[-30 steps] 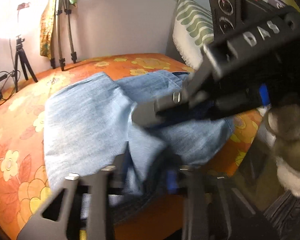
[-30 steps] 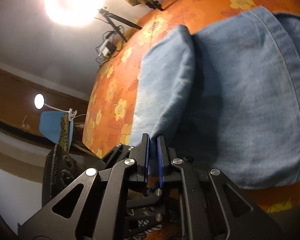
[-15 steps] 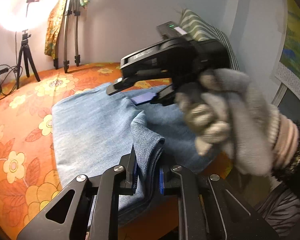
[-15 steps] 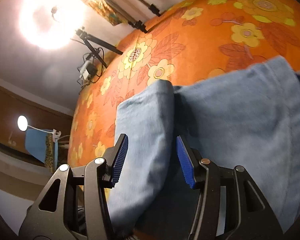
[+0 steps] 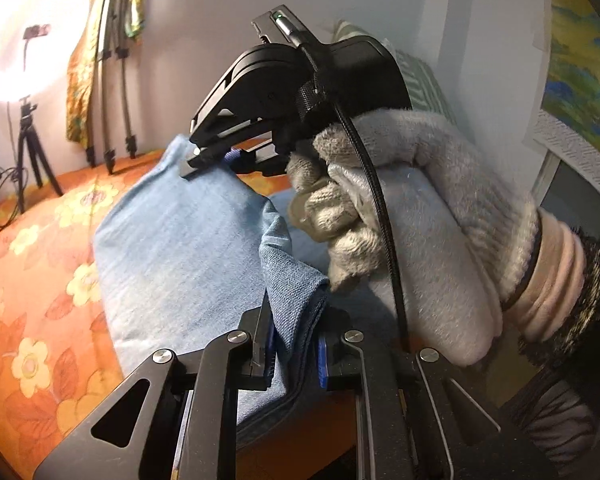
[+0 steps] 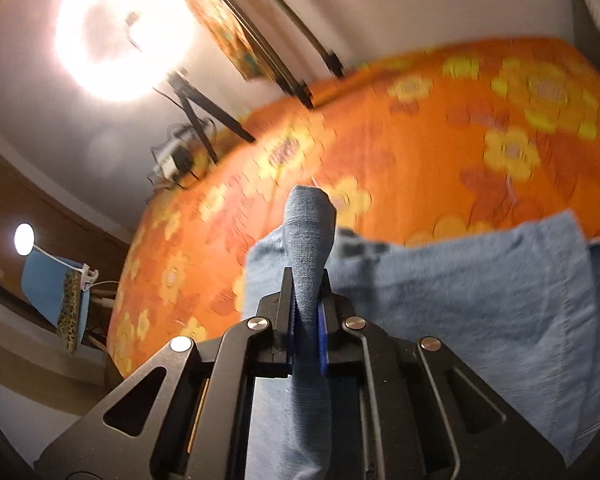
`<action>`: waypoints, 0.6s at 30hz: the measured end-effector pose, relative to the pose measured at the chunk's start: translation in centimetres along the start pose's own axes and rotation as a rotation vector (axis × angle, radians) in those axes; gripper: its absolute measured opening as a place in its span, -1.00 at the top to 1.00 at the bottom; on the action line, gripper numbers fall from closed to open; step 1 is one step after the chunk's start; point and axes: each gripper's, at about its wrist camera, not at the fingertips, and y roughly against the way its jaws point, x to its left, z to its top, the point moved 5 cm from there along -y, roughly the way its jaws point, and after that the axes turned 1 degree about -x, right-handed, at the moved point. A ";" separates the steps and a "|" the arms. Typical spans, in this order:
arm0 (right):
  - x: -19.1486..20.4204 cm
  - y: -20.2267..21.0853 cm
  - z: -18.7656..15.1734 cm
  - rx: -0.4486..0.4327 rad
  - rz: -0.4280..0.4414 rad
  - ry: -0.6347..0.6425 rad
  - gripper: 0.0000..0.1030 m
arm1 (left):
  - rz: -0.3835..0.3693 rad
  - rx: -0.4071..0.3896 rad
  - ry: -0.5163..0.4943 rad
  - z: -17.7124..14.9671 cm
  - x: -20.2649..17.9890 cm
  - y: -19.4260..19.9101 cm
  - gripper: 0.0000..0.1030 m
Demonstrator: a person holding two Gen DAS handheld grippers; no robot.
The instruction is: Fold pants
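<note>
A ring light (image 5: pixel 8 52) is glaring at the far left above the orange flowered bedspread (image 5: pixel 24 264), where the light-blue denim pants (image 5: pixel 172 256) are lying partly folded. The left gripper (image 5: pixel 294 354) is clamping a bunched fold of the pants at their near edge. Further right, a grey-gloved hand (image 5: pixel 404 216) is holding the right gripper (image 6: pixel 305 330), whose jaws have just been closing and are now pinching a raised ridge of the same pants.

bedspread (image 6: pixel 440 128) motion-blurred in right wrist view, pants (image 6: pixel 480 304) cut off at right edge
</note>
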 end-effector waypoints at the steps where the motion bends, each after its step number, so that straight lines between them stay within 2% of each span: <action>1: 0.0 0.7 0.3 -0.015 0.000 0.003 0.83 | -0.012 -0.006 0.002 0.4 -0.4 -0.1 0.74; 7: -2.7 4.8 1.3 -0.081 -0.023 -0.011 0.84 | -0.100 -0.013 0.001 1.8 -3.7 -2.1 0.74; 13: -8.9 8.6 1.1 -0.128 -0.080 -0.083 0.84 | -0.177 0.014 -0.023 2.5 -7.7 -5.5 0.74; 18: -13.5 10.0 1.0 -0.154 -0.111 -0.127 0.84 | -0.203 0.041 0.001 2.5 -9.1 -8.1 0.74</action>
